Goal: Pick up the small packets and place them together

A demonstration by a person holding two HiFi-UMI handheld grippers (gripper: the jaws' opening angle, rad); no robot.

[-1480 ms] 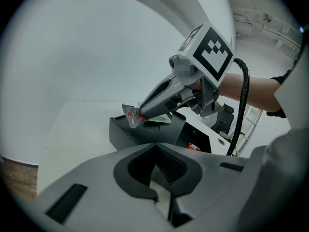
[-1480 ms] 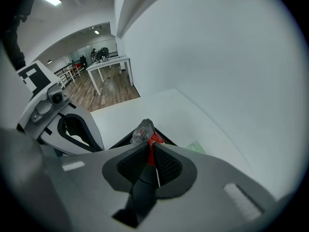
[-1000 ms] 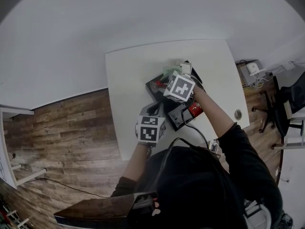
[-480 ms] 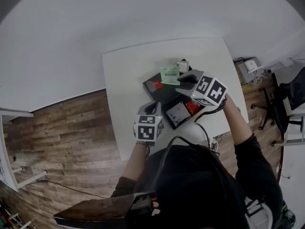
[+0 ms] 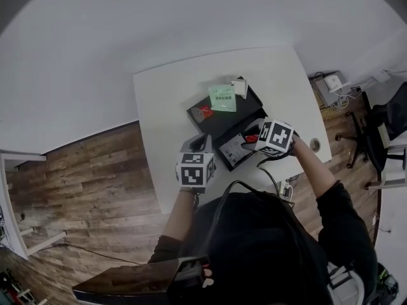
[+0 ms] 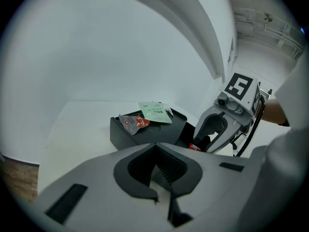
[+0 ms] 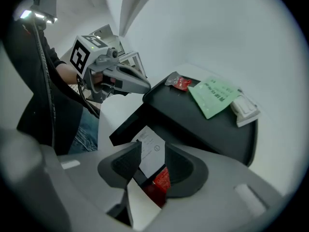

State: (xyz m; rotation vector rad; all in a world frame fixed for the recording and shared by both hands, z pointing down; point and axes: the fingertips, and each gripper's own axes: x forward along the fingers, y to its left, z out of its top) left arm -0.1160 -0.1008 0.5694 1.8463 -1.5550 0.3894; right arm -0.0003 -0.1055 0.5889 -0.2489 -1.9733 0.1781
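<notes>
A white worktop (image 5: 165, 107) with round corners stood on a wooden plank floor (image 5: 82, 183). One black tray (image 5: 230, 123) carried three packets: a flat green packet (image 5: 222, 98), a crinkled red packet (image 5: 205, 112) and a white packet (image 5: 240, 86). The right hand-held gripper (image 7: 150, 164) had just been opening and stood half wide over a second red packet (image 7: 160, 183). The left hand-held gripper (image 6: 161, 172) was closed and empty.

green packet (image 5: 223, 98), red-silver packet (image 5: 203, 112), white packet (image 5: 240, 87): flat on black box (image 5: 226, 121) | red packet (image 7: 161, 181): lower tray (image 7: 126, 129)

No legible txt: print on green packet (image 7: 216, 96) & white label (image 7: 150, 152) too small/blurred.
</notes>
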